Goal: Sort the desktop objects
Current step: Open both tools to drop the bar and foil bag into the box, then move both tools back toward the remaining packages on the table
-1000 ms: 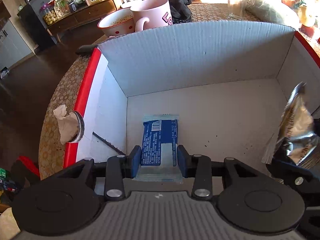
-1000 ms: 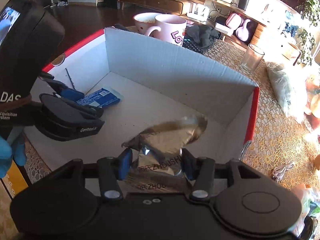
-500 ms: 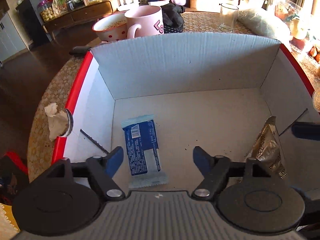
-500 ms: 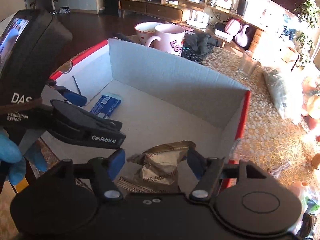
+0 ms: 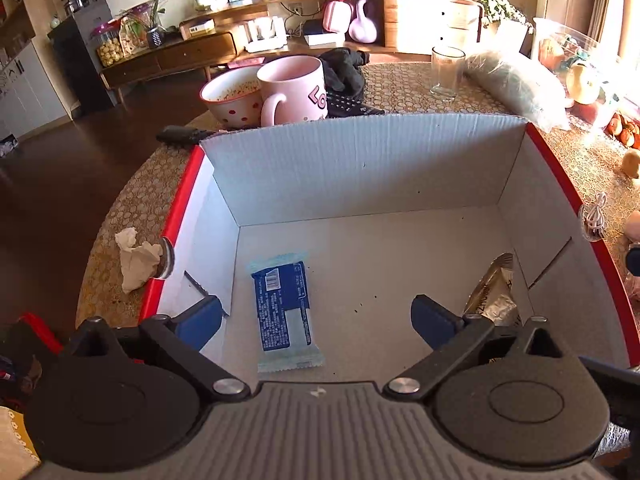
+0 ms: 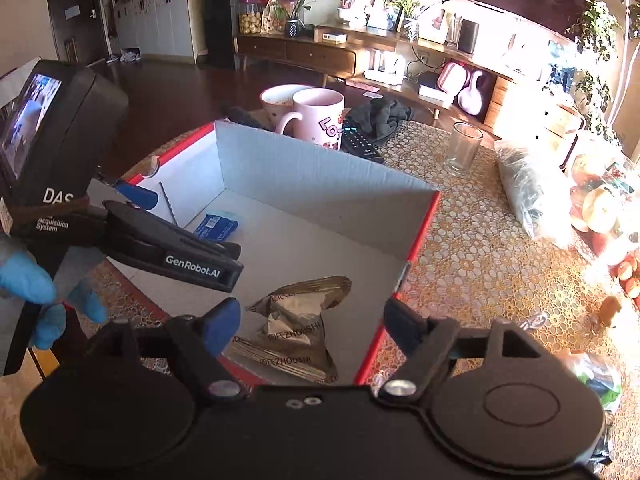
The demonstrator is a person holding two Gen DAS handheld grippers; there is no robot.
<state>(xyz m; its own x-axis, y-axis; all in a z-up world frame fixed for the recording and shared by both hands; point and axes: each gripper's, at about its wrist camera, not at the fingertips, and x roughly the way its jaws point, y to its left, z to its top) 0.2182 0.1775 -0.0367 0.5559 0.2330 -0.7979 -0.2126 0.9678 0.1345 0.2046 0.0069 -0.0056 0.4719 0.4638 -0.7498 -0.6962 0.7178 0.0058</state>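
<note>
Step in hand, as judged: the release of two snack packets into the cardboard box, with both tools empty above it. Left gripper: fingers spread wide, holding nothing, poised over the blue wrapped bar. Right gripper: fingers likewise spread wide and empty, above the gold foil packet. Blue wrapped bar: flat, rectangular, blue label with white barcode patch and pale crimped ends; lies flat on the box floor near the left wall. Gold foil packet: crumpled, creased, metallic with dark lettering; rests on the box floor in the near right corner, close to the red-edged wall. The two packets lie well apart. Next move, as judged: lift both grippers clear of the box walls and reach for whatever loose item on the table is next, perhaps the crumpled tissue just outside the left wall or the white cable beyond the right wall; both are soft and call for a low, careful pinch.
</note>
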